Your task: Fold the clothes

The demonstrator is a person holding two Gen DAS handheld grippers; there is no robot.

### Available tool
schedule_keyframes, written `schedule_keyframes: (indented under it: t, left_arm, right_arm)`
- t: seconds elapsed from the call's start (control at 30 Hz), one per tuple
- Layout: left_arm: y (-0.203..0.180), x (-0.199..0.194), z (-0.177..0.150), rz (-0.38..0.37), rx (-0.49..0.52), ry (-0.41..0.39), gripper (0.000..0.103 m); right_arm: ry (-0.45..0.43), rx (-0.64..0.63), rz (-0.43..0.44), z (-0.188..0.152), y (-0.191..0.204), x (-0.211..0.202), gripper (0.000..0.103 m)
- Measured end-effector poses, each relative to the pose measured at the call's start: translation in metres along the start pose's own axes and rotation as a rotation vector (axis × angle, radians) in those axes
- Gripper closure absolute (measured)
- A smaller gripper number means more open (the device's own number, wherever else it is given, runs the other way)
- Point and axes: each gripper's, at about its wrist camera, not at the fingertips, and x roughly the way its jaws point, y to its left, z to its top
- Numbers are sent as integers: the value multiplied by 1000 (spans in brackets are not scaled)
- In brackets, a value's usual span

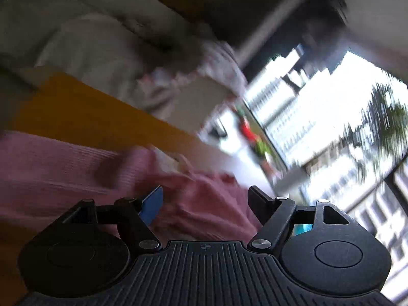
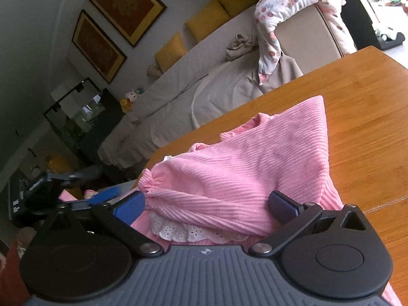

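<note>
Through my left wrist camera everything is smeared by blur. My left gripper (image 1: pixel 206 201) has its two fingers spread apart, with nothing pinched between them. One pink ribbed garment (image 1: pixel 76 168) fills the frame from nine o'clock across to the centre, bunched just ahead of my fingertips; whether either tip touches it I cannot tell. Behind it, at ten o'clock, runs a strip of the orange-brown wooden table (image 1: pixel 84 117). A bright window (image 1: pixel 331 132) takes up three o'clock.

Through my right wrist camera the picture is sharp. My right gripper (image 2: pixel 211 204) also stands with its fingers wide apart, the cloth lying between them without being clamped. The same pink garment (image 2: pixel 255 158) is a fine-ribbed knit, folded into a peak pointing to one o'clock, with a gathered puff sleeve at nine o'clock and one white eyelet lace trim (image 2: pixel 188 232) showing at six o'clock. It rests on the wooden table (image 2: pixel 364 117). Beyond, one beige sofa (image 2: pixel 204 81) carries four yellow cushions (image 2: pixel 206 23) and one patterned garment (image 2: pixel 275 12) draped over its arm. Three framed pictures (image 2: pixel 125 7) hang at eleven o'clock.
</note>
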Motion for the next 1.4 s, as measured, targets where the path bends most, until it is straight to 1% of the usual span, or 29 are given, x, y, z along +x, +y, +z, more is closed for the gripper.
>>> schedule_keyframes:
  t: [0.17,0.27,0.33,0.37,0.5,0.6,0.67,0.8,0.83,0.87,0.9,0.93,0.97,1.0,1.07,1.13,1.2,1.27,1.3,1.4]
  left_arm:
    - [68,-77,14,110,-261,-135,21]
    - [112,-110,5,180,-386,-205,19]
    - [140,-125,-4,196,-473,-222,17]
    - [154,-126,-9,187,-520,-213,17]
    - [200,-123,-32,102,-700,-163,16]
    - [226,-107,-39,24,-820,-156,16]
    - [236,-94,-39,-11,-865,-149,16]
    - [243,-67,-32,-30,-889,-145,17]
    - [244,-62,-29,-31,-887,-149,18]
    - [244,-59,-24,-20,-868,-164,28]
    - [244,-60,-19,14,-834,-182,49]
    - [243,-63,-14,61,-791,-199,59]
    - [240,-66,-9,98,-752,-212,74]
    - [234,-72,-4,117,-720,-221,83]
    - [217,-83,9,128,-643,-243,83]
    - [187,-93,27,128,-510,-275,84]
    - [153,-102,45,120,-386,-299,88]
    - [114,-105,62,90,-298,-310,90]
    - [95,-104,68,69,-264,-307,95]
    - [33,-88,82,-6,-163,-267,96]
  right_arm:
    - [2,-32,-22,-4,5,3,0]
    - [-1,-25,-17,-5,5,2,0]
    - [-1,-26,-19,-6,6,2,0]
    - [-1,-30,-24,-6,7,3,0]
    - [1,-44,-37,-7,10,4,0]
    - [-2,-38,-36,-7,9,4,0]
    - [-3,-40,-41,-8,9,4,0]
    - [-2,-51,-54,-8,11,5,0]
    - [-3,-48,-52,-8,11,4,0]
    - [-5,-44,-48,-8,10,4,0]
    - [-7,-38,-44,-8,9,3,0]
    - [-9,-31,-39,-8,8,3,0]
    - [-12,-25,-34,-8,7,2,0]
    - [-14,-18,-29,-8,6,2,0]
    - [-15,-16,-28,-8,5,2,0]
    - [-14,-21,-33,-8,6,2,0]
    - [-13,-25,-37,-8,6,2,0]
    - [-13,-24,-36,-7,6,1,0]
    - [-13,-24,-35,-7,6,1,0]
    - [-11,-28,-38,-7,7,2,0]
